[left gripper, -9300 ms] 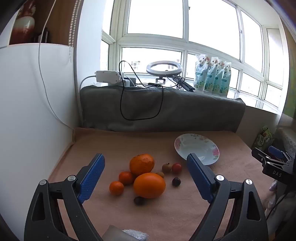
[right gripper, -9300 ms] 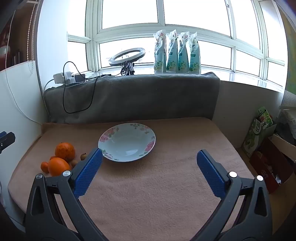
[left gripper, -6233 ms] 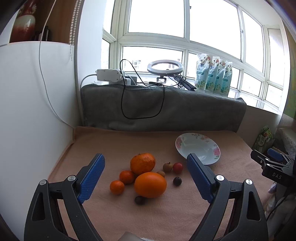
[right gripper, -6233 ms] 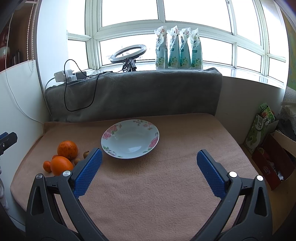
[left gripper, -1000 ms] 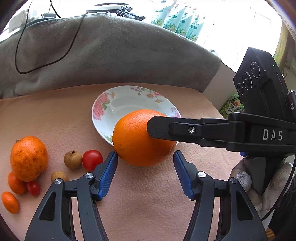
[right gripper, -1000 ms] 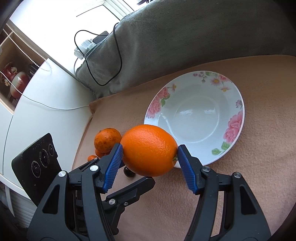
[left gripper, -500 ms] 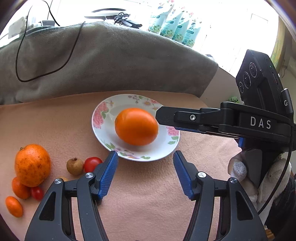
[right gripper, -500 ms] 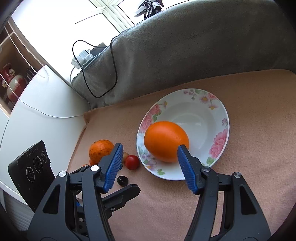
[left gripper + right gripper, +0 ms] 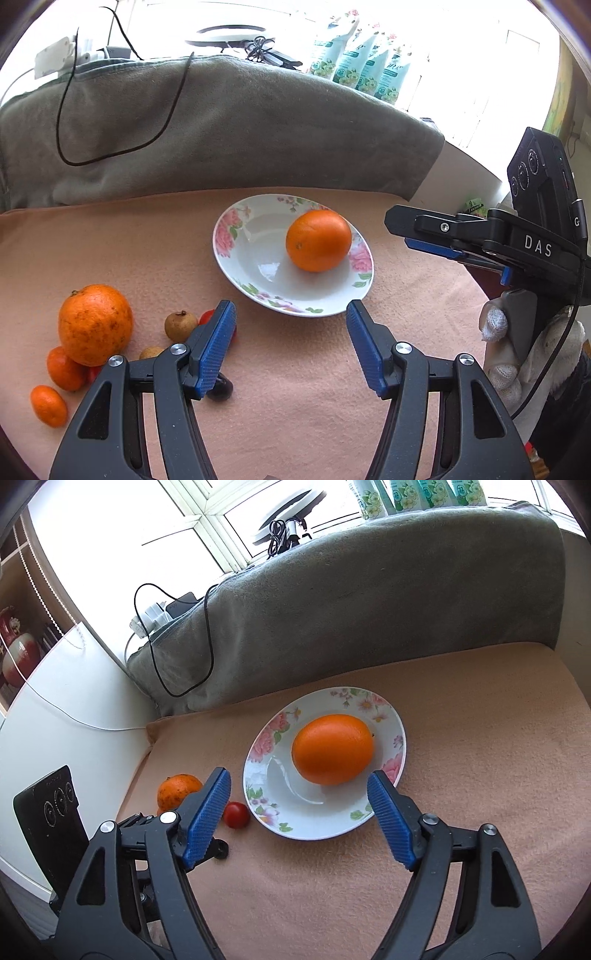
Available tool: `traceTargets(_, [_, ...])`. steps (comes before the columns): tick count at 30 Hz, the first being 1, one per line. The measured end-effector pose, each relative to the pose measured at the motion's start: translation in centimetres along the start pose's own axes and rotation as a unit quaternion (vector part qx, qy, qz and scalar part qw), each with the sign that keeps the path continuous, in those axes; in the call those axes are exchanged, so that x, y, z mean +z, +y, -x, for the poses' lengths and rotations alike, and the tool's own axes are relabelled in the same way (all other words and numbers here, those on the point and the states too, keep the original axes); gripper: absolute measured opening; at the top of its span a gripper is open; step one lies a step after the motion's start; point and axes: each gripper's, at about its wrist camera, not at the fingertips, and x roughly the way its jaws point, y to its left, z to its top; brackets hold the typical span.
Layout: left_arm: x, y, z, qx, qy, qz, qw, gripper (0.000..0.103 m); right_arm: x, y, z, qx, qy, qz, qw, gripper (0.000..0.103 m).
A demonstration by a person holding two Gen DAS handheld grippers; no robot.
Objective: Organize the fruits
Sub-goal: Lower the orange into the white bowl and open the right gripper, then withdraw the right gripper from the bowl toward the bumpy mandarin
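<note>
A big smooth orange (image 9: 332, 748) lies free in the flowered white plate (image 9: 266, 812), on its far right side. My right gripper (image 9: 297, 786) hangs just short of the plate; its jaws are opening, with nothing between the blue pads. In the left wrist view the same orange (image 9: 318, 240) rests in the plate (image 9: 229, 236), and the right gripper (image 9: 402, 229) shows side-on at the right. My left gripper (image 9: 290, 314) stands open and empty at the plate's near rim. A speckled orange (image 9: 95, 324), two small mandarins (image 9: 64, 368), a longan (image 9: 181, 325) and a dark fruit (image 9: 221, 387) lie to the left.
A red cherry tomato (image 9: 236, 814) sits just left of the plate. A grey blanket-covered backrest (image 9: 240, 140) with a black cable runs along the far side. A white panel (image 9: 74, 709) borders the left. The peach cloth (image 9: 295, 387) covers the surface; a gloved hand (image 9: 498, 369) holds the right gripper.
The right gripper let the big orange go into the plate, drew back and widened its jaws. The orange rolled to the plate's right side. The left gripper kept its place and opening.
</note>
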Motion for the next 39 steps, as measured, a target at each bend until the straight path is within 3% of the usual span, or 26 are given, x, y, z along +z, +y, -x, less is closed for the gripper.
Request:
traceTargets(6, [-0.1,0.2,0.6,0.015,-0.003,0.0,0.9999,0.063,-0.6,0.6,1.2,-0.023,-0.019,0.02,0.999,0.09])
traceTargets(13, [-0.7,1.7,2.0,0.025,-0.009,0.014,0.9996,0.065,-1.4,1.8,1.3,-0.025,-0.017,0.038,0.999,0.09])
traceTargets(16, [-1.2,2.5,2.8,0.038,-0.012,0.017,0.9991,0.071,-1.7,2.4,1.0,-0.021,-0.011,0.043,0.999,0.091])
traceTargets(26, [-2.0,7.6,5.5,0.09,-0.012,0.048,0.9947,0.077,-2.2,4.1,-0.5,-0.008,0.011,0.053,0.999,0.091])
traceTargets(39, [-2.9,12.0,6.6,0.129,-0.003,0.085,0.988,0.077,-2.2,7.3,-3.1,-0.002,0.041,0.085,0.996,0.091])
